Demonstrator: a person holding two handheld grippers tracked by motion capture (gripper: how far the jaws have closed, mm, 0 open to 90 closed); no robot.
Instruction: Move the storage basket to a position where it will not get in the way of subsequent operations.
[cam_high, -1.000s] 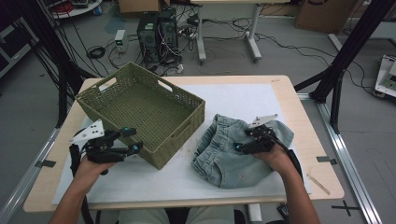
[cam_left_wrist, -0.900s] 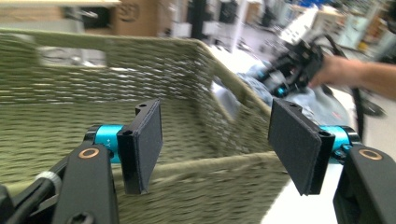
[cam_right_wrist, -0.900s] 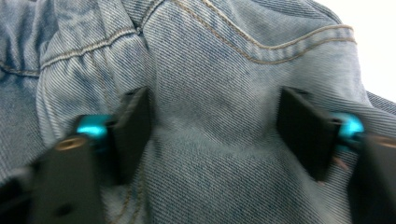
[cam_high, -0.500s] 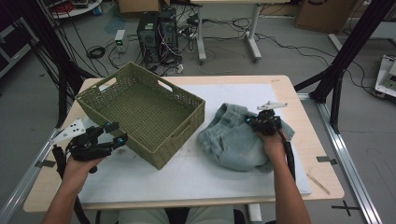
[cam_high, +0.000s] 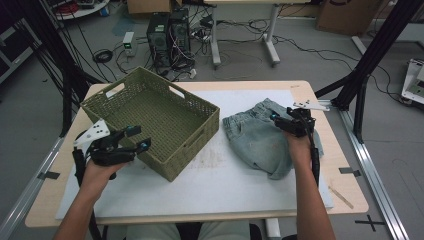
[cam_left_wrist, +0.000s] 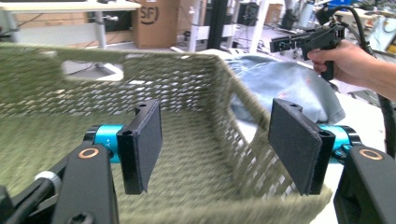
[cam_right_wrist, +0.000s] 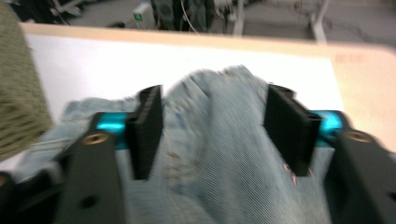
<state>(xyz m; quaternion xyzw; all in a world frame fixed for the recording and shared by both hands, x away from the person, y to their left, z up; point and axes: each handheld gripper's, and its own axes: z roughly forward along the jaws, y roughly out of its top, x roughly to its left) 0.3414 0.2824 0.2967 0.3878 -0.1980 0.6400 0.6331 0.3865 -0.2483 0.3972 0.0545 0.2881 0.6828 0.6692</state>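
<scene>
Covering the wooden table, a white mat; both hand-held grippers agape, empty.

Both forearms reach in from the near edge. The left claw is held level with its jaws parted and nothing pressed between them. The right claw has just been opening, its jaws standing apart.

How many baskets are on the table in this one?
1. The green woven basket sits on the table's left half, beside the denim shorts, with the left gripper at its near corner.
</scene>
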